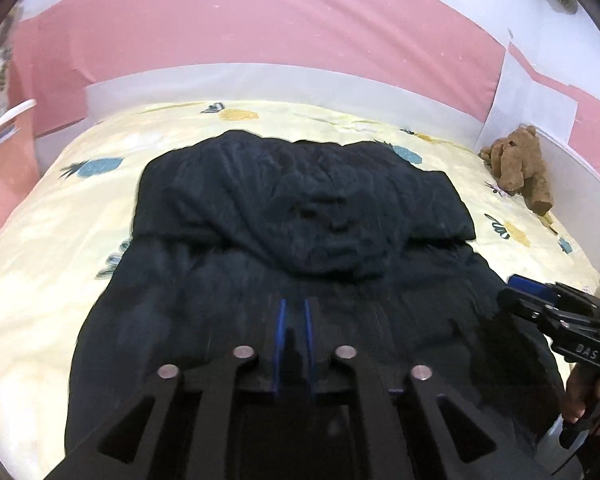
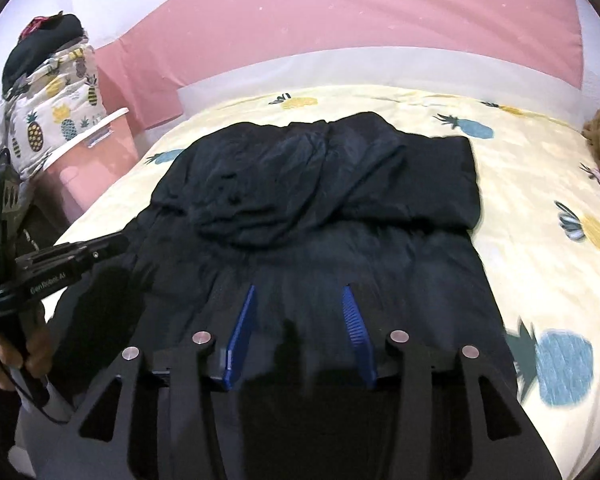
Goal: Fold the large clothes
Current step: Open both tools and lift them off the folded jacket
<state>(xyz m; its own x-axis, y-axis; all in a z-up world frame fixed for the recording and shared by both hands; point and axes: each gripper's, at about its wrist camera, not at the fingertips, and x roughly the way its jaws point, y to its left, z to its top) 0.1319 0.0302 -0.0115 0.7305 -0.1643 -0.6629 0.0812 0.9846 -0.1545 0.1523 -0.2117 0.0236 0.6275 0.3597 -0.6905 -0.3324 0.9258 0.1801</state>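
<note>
Now I see the dark navy padded garment (image 2: pixel 320 208) lengthwise on the pineapple-print bedsheet (image 2: pixel 540 208), below both tongs: left gripper (image 1: pixel 294 304) nearly together, right gripper (image 2: pixel 300 292) apart, both empty.

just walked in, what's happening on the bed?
A person holds a gripper in each hand over a dark garment spread on a pineapple-print bedsheet. Its far part is already folded back over the middle. The left gripper has its jaws a narrow gap apart, the right gripper wider; neither holds cloth. A teddy bear sits by the wall.
</note>
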